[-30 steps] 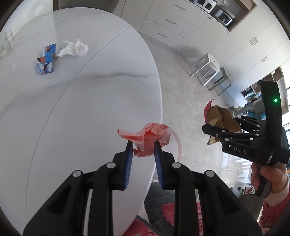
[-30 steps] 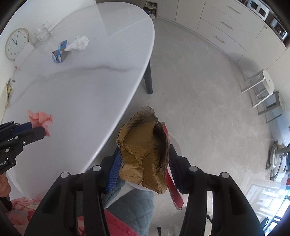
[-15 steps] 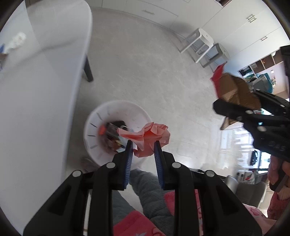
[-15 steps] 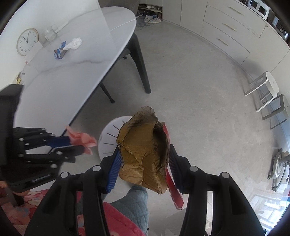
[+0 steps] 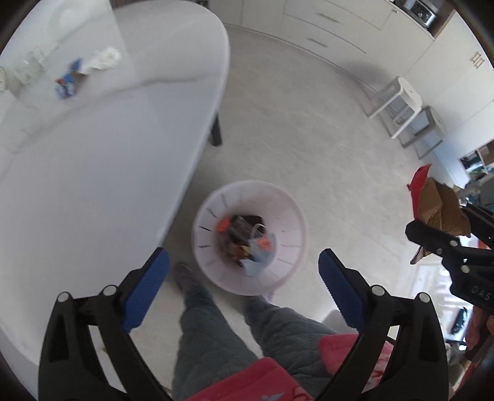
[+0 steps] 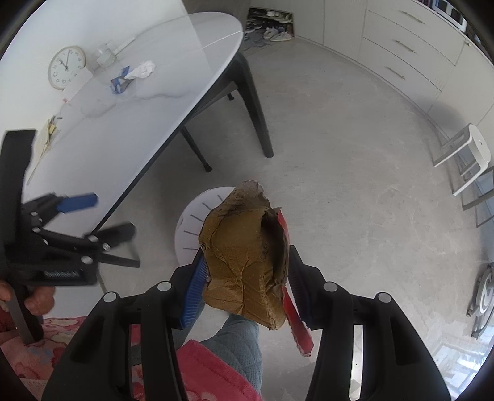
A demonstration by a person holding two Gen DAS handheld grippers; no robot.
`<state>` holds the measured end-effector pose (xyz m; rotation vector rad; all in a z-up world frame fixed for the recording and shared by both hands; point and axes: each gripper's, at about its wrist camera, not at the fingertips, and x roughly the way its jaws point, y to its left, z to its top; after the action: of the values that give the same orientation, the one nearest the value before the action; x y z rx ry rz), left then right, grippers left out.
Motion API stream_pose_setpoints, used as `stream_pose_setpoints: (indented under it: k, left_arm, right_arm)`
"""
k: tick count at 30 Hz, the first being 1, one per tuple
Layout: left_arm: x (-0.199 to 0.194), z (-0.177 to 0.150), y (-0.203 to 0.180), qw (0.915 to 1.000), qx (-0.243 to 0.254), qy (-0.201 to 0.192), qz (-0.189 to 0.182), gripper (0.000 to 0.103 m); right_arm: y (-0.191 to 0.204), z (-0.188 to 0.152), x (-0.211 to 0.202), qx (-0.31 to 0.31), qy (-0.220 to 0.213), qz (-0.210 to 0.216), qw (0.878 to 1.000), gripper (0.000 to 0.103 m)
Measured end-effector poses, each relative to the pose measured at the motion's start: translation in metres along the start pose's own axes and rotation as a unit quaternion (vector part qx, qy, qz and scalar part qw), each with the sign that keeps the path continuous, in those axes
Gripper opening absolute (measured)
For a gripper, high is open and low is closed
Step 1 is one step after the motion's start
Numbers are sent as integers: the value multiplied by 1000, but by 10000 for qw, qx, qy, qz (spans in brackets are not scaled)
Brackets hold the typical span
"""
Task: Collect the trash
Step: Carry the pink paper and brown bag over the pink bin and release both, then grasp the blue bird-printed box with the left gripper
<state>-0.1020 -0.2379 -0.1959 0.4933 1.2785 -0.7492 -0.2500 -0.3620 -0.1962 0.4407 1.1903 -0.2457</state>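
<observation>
My left gripper (image 5: 244, 259) hangs over the white trash bin (image 5: 296, 216) on the floor. Its jaws are opening wide with nothing between them. Several pieces of trash lie in the bin, among them orange-pink scraps (image 5: 227, 223). My right gripper (image 6: 247, 259) is shut on a crumpled brown cardboard piece with a red edge (image 6: 244, 246), held just right of the bin (image 6: 197, 216). A white tissue (image 5: 103, 60) and a blue packet (image 5: 68, 83) lie on the far part of the white table (image 5: 92, 154). The right wrist view shows the left gripper (image 6: 102, 216) at the left.
The person's legs (image 5: 278, 324) stand right behind the bin. Black table legs (image 6: 256, 108) rise beyond it. A clock (image 6: 66, 66) and a glass (image 6: 106, 55) sit at the table's far end. White stools (image 5: 401, 101) and cabinets (image 5: 324, 27) line the far side.
The left gripper carried the pink paper from the table edge to above the bin, then opened; the paper is gone from its jaws. The right gripper moved alongside with the cardboard.
</observation>
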Motion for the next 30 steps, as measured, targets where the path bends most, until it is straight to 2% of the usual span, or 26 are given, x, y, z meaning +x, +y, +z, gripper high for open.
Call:
stream_pose_setpoints:
  k: [4,10,11,12,14,15,17,22,30]
  left_arm:
    - [-33,-9,23,9987,-190,-317,356,95]
    - [-52,-22,67,9928,-933,-446,605,95]
    - [-53,-25,73,9914,-1053,-445,640,95]
    - [-52,-29,82,9898,-1180,-431,669,95]
    - [-56,-35,92,9872,-1372,-415,700,95]
    - [-58,-37,97,9861,-1436,-413,724,95]
    - [-60,-42,106,9839,-1563,-427,757,95]
    - [-62,-46,119,9809,-1795,-458,591,95]
    - [-64,-37,111,9825,-1689,-582,529,95]
  right_arm:
    - [13,0,17,-129,150,244,9995,52]
    - [38,4,65,-423,540,424,9967,53]
    - [41,6,72,-467,592,414,9963,60]
    - [45,7,82,-531,654,344,9958,76]
    - [53,11,95,-684,692,161,9951,90]
    - [57,13,99,-728,745,125,9945,93]
    - [63,18,104,-686,880,150,9936,95]
    - [64,25,90,-467,827,399,9947,101]
    - [66,31,65,-574,628,227,9961,101]
